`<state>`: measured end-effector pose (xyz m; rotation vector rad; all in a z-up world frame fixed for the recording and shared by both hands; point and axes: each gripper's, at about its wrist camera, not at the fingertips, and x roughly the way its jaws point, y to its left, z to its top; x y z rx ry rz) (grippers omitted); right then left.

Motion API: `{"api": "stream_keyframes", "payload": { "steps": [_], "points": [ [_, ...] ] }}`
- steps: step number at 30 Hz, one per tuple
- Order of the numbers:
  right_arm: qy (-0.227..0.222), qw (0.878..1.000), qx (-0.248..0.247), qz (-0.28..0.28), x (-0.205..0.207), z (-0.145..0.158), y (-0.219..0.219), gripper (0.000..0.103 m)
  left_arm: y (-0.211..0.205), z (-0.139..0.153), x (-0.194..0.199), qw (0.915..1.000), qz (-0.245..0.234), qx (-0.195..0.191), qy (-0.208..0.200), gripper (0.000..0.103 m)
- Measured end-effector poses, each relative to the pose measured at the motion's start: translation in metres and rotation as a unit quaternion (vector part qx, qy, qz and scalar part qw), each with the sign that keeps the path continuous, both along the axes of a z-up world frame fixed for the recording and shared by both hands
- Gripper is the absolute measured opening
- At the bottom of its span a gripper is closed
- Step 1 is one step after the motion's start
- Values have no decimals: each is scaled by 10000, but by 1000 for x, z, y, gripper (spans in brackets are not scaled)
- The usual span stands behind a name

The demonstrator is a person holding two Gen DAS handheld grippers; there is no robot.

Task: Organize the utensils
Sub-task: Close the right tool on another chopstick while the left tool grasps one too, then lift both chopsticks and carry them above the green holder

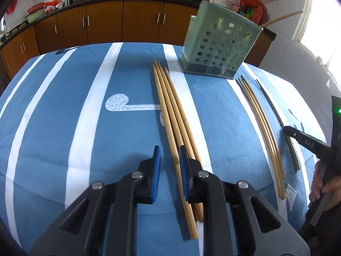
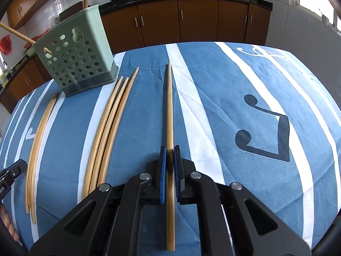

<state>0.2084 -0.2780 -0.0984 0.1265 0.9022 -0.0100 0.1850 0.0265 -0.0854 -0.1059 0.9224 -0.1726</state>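
Right tongs (image 2: 169, 149) clamped on a lone chopstick (image 2: 169, 111) flat on the worktop (image 2: 234, 106). Left tongs (image 1: 168, 151) slightly open, straddling one chopstick of the bundle (image 1: 170, 106), pads not touching.

Left gripper (image 1: 168, 160) angled downward, fingers slightly apart; right gripper (image 2: 169, 159) angled downward, fingers clamped

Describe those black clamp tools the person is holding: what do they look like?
Both the left gripper and the right gripper are matte black plastic with silver pivot bolts and angular cut-outs. Their fingers carry ribbed blue pads. From the side, one shows faint white lettering and a small green light.
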Motion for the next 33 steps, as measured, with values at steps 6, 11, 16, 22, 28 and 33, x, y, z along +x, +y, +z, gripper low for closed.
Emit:
{"api": "stream_keyframes", "payload": {
  "steps": [6, 11, 16, 22, 28, 33],
  "points": [
    [-6, 10000, 50, 4, 1, 0, -1, 8, -7, -3, 1, 9998, -5, 181, -8, 16],
    [-11, 10000, 39, 2, 1, 0, -1, 8, -6, -5, 3, 9996, 133, 263, 13, 10],
    [-27, 10000, 46, 26, 1, 0, 0, 8, -5, -5, 8, 9990, 236, 378, -51, 8],
    [-39, 10000, 64, 36, 2, 0, 1, 8, 24, -4, 28, 9970, 621, 447, -70, 8],
    [-106, 9999, 21, 110, 10, -1, 6, 8, 54, -3, 44, 9965, 757, 347, -112, 8],
    [-151, 9999, 21, 45, 17, -1, 7, 8, 57, -4, 47, 9971, 696, 275, -161, 9]
  ]
}}
